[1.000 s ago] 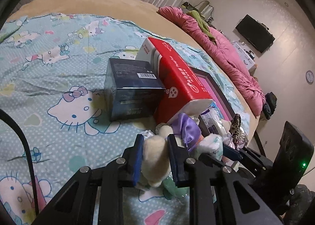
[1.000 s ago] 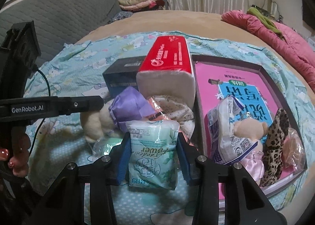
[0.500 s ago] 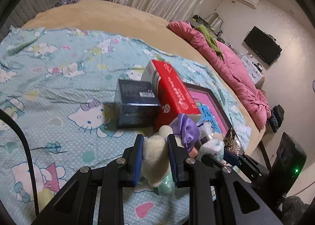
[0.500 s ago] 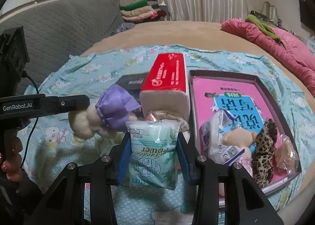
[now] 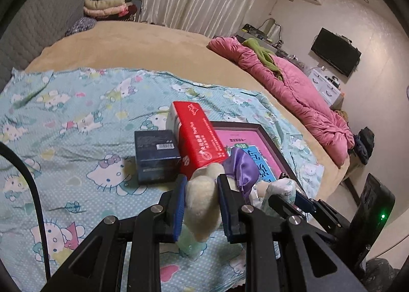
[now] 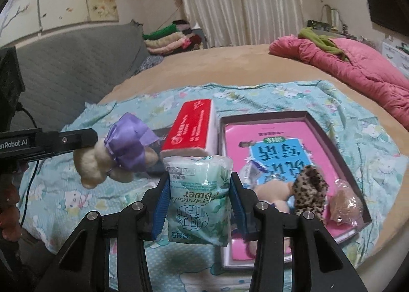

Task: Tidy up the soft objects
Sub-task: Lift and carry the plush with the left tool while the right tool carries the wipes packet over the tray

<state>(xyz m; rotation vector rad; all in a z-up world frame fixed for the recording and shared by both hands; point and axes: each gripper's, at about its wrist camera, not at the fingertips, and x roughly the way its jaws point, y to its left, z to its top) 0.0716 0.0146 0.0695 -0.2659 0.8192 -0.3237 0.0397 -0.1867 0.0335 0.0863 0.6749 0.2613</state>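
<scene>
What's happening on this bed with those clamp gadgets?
A person is tidying soft things with two hand-held grippers. The left gripper clamps a cream plush toy in a purple dress, held above the sheet. The right gripper clamps a pale green tissue pack. A tray beside them already holds other soft items.

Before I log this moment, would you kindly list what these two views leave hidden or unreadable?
- Left wrist view: the plush toy's face, covered by the left tool clamping it.
- Left wrist view: the tray's near contents, blocked by the toy and the tissue pack.
- Right wrist view: the dark box, mostly behind the red tissue box.
- Right wrist view: the tray's near-left corner, behind the right tool gripping the pack.
</scene>
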